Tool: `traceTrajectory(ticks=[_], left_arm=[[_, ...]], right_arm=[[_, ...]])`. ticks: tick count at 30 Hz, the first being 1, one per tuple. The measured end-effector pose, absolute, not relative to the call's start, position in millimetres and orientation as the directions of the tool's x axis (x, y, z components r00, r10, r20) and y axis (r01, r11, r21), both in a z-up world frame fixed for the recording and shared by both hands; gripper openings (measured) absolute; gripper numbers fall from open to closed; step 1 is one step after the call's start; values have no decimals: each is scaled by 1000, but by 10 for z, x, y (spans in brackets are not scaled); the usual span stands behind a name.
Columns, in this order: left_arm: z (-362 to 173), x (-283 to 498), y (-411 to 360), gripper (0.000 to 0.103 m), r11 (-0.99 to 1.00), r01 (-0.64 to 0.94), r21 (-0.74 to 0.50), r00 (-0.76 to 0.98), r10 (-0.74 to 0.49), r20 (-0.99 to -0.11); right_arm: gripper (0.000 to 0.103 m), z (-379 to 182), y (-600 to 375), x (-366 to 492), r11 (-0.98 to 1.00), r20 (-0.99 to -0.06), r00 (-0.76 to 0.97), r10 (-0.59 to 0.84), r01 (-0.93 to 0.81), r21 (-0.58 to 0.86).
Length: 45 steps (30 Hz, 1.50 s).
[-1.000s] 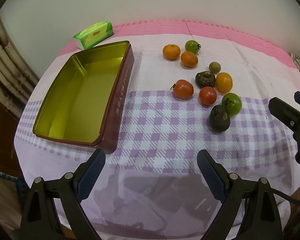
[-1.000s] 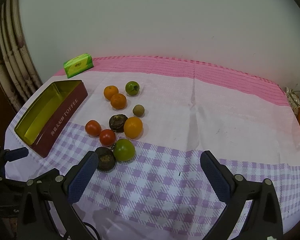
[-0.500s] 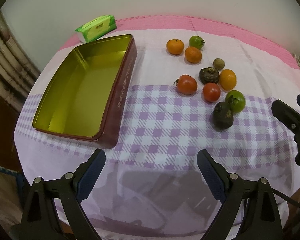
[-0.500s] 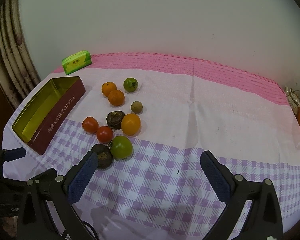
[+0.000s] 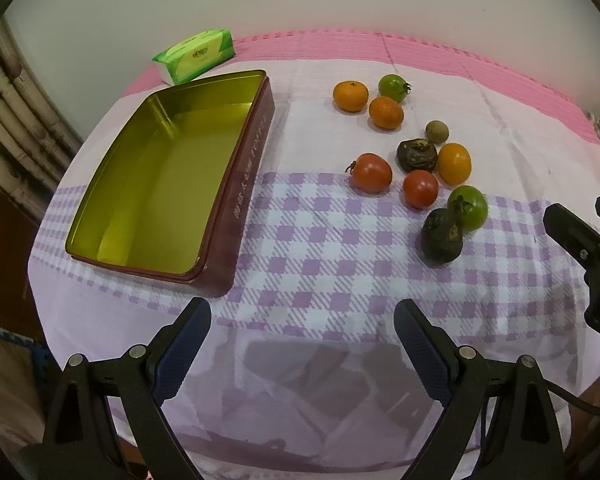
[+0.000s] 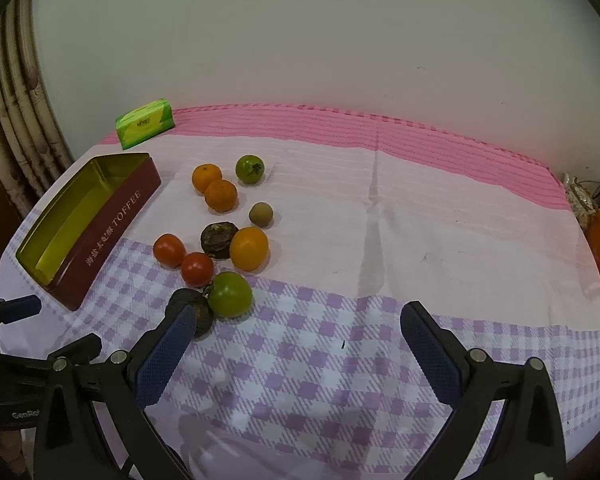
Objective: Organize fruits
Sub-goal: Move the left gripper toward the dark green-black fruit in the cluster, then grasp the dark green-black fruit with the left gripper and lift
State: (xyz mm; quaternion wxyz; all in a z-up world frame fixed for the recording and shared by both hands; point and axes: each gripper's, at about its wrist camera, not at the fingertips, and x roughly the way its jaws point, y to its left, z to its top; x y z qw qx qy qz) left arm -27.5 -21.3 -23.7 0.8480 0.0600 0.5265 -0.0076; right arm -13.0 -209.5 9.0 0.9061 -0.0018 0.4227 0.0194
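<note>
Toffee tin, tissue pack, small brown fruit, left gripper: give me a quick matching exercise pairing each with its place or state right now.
Things:
1. toffee tin
2. tissue pack
3. small brown fruit
4. left gripper

Places or states:
A. at the back edge of the table, beside the wall
B. jaws wide apart, holding nothing
C. lying among the loose fruit on the cloth
D. lid off, nothing inside

Pairs: 1-D, 2-A, 3-C, 4-B

- Two red tomatoes (image 5: 371, 173) (image 5: 420, 189).
- Two green tomatoes (image 5: 393, 87) (image 5: 469, 208).
- Three orange citrus fruits (image 5: 350, 96) (image 5: 386, 112) (image 5: 454, 163).
- Two dark wrinkled fruits (image 5: 416, 155) (image 5: 441, 235), perhaps passion fruit.
- One small tan fruit (image 5: 437, 132).
- One open toffee tin (image 5: 256, 152).
- One green tissue pack (image 5: 194, 55).
</note>
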Motion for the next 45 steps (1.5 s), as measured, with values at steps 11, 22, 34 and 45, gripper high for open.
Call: traceTrajectory(ticks=[11, 22, 34, 45], left_arm=[[-231, -254, -355, 93, 991, 108, 80, 436, 25, -900], [-275, -132, -632, 78, 987, 159, 27, 410, -41, -911], [-417, 164, -957, 60, 977, 215, 11, 387, -75, -919], [-555, 384, -1078, 52, 969, 246, -8, 371, -102, -923]], right_arm=[[102, 97, -2249, -98, 1000, -772, 635, 2, 11, 12], [102, 53, -2584, -27, 994, -791, 610, -39, 105, 32], [102, -20, -2725, -6, 989, -809, 587, -37, 137, 55], [102, -83, -2762, 24, 988, -823, 567, -30, 144, 64]])
